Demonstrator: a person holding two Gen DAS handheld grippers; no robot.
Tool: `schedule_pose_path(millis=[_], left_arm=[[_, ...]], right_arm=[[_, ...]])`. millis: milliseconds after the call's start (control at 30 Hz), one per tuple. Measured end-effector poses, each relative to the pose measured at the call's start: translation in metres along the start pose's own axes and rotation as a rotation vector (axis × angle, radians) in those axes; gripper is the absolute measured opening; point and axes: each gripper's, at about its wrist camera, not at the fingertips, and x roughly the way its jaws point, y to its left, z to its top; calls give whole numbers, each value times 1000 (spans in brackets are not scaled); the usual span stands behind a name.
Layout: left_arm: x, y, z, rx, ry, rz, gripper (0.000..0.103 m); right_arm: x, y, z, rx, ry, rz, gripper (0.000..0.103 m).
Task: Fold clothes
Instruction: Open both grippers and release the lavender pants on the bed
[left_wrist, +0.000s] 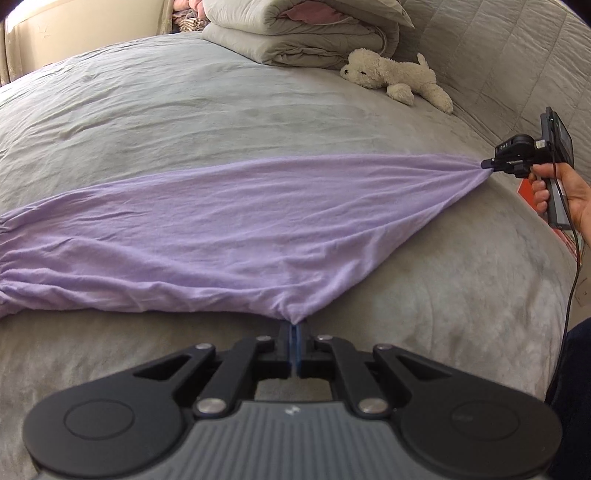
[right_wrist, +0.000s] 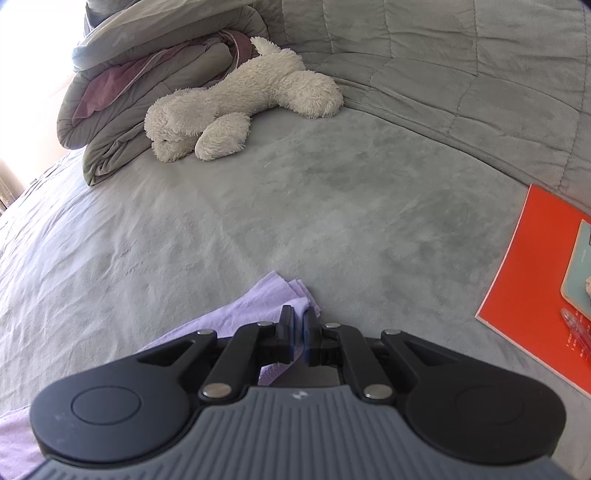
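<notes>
Both the left gripper (left_wrist: 295, 325) and right gripper (right_wrist: 299, 321) are clamping corners of the lilac garment (left_wrist: 207, 236), stretching it across the bed (left_wrist: 184, 110), apparently mid-fold with no finished folded stack showing.

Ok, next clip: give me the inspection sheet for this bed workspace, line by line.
Surface: grey bedspread, lightly wrinkled.
Job's things: lilac garment stretched flat between both grippers.
Clutter: white plush dog; folded grey quilts; orange booklet with a pen on it.
Grippers: left gripper shut on one garment corner; right gripper shut on a bunched corner, held by a hand.
Cables: black cable hanging from the right gripper.
Surroundings: quilted grey headboard; bright window at the far side.
</notes>
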Motion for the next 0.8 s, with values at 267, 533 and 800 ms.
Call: schedule_pose_path(millis=[267,533,800], left_arm=[[-23,0,2,84,-33,-72,26],[8,-17,65,108,-136,-13,43],[75,-37,98,160,-188,105,40]], right_arm=[[-34,11,0,-171,-201,-133,50],[-3,115,-29,-437,0,339,50],[6,163,-66,-735,2,341,2]])
